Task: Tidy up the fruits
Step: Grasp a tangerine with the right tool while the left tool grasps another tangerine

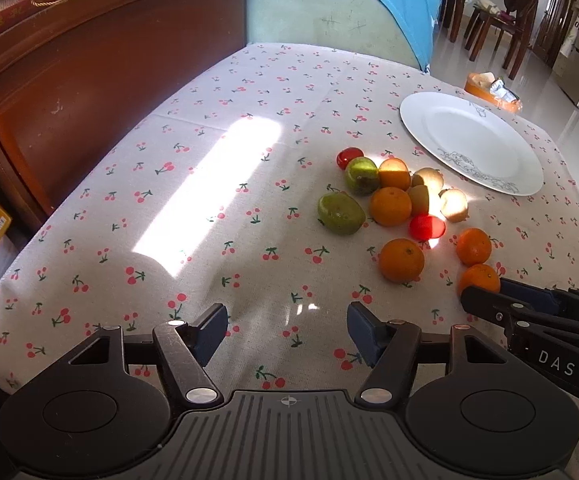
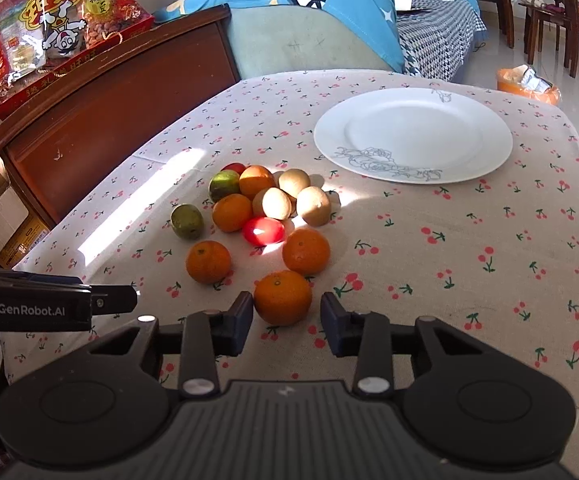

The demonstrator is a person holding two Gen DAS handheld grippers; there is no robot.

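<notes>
A cluster of fruit lies on the cherry-print tablecloth: several oranges, two green fruits (image 2: 187, 221), two red tomatoes (image 2: 263, 231) and three brown kiwis (image 2: 313, 205). An empty white plate (image 2: 413, 134) sits behind it, also in the left wrist view (image 1: 469, 140). My right gripper (image 2: 286, 322) is open, its fingers either side of the nearest orange (image 2: 282, 297), not touching it. My left gripper (image 1: 287, 330) is open and empty over bare cloth, left of the fruit. The right gripper (image 1: 485, 300) shows beside that orange (image 1: 479, 278) in the left wrist view.
A wooden cabinet (image 2: 109, 92) with a red snack bag (image 2: 49, 28) stands left of the table. A green sofa with a blue cover (image 2: 309, 12) is behind. An orange bin (image 2: 527, 84) sits on the floor, far right. Cardboard boxes (image 2: 5, 216) sit at lower left.
</notes>
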